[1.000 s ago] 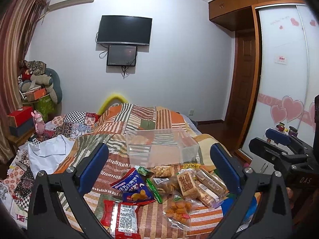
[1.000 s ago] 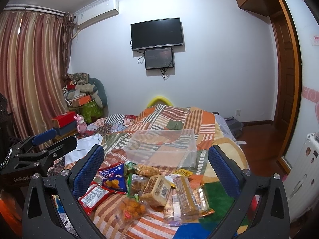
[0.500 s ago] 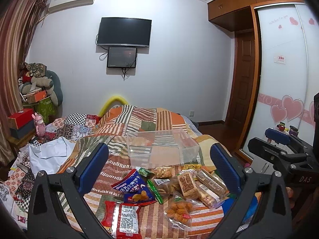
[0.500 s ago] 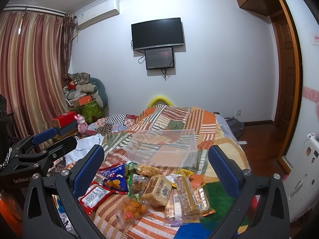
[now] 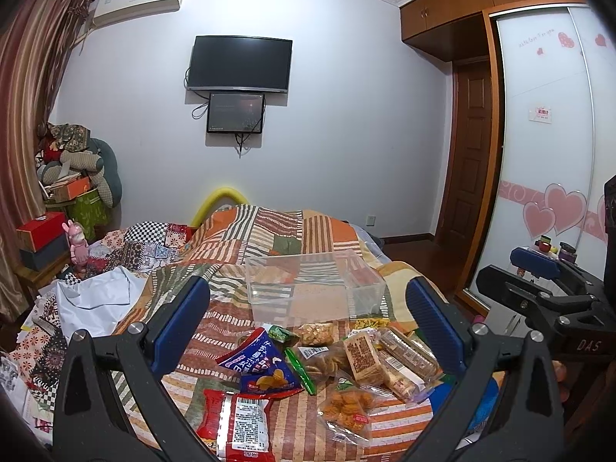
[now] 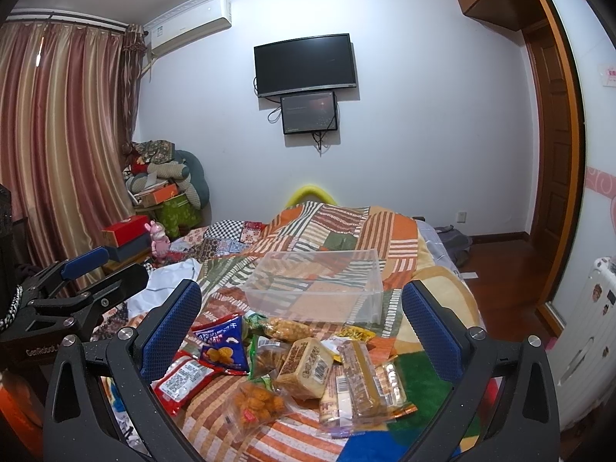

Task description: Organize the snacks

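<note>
On the bed's striped orange-and-green patchwork quilt (image 5: 269, 231) stands a clear rectangular plastic bin (image 5: 313, 288), upright and holding nothing. Just in front of the bin lies a loose heap of snacks: a blue crisp bag (image 5: 260, 365), with a red-and-white printed packet (image 5: 235, 423) nearer the camera, a clear bag of orange fried pieces (image 5: 346, 404) and a tan wrapped cake block (image 5: 362, 358) to its right, touching long clear-wrapped biscuit packs (image 6: 365, 377). Nearer than the heap, the left gripper (image 5: 308, 319) hovers with its blue-padded fingers spread wide, pinching nothing. Beside it, the right gripper (image 6: 300, 319) is likewise spread wide and holds nothing.
</note>
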Action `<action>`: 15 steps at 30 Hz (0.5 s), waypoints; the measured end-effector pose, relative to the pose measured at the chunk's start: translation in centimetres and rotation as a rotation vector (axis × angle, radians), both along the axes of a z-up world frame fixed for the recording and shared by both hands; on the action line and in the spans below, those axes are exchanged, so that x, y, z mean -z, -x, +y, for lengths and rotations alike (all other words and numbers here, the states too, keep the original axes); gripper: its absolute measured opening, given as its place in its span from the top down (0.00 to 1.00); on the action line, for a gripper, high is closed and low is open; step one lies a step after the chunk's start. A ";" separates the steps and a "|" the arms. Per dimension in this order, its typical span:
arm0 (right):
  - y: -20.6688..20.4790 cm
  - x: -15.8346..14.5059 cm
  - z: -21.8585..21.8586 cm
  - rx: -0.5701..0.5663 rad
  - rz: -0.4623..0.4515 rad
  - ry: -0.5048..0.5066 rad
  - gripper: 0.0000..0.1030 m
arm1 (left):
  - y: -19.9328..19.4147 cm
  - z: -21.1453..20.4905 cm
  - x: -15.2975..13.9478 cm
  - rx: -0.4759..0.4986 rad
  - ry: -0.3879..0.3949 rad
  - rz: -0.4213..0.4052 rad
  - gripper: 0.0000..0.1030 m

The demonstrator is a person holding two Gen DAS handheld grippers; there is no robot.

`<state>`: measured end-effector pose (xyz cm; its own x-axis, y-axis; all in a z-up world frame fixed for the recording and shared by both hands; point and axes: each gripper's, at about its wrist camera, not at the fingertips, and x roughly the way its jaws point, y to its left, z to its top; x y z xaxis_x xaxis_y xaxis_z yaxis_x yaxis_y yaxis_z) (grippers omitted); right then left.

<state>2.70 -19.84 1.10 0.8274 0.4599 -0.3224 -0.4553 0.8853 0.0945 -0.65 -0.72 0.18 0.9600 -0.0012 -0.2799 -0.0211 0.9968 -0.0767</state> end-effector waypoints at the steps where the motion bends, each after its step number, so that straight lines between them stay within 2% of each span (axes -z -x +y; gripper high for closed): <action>1: 0.0 0.0 0.0 -0.001 0.000 -0.001 0.00 | 0.0 0.0 0.0 0.000 0.000 0.000 0.00; 13: -0.4 0.4 0.2 -0.018 0.023 -0.001 0.00 | 0.3 0.1 0.2 0.014 -0.021 0.003 0.01; 15: -0.6 0.6 0.2 -0.020 0.032 -0.001 0.00 | 0.1 0.3 0.3 0.013 -0.023 0.013 0.09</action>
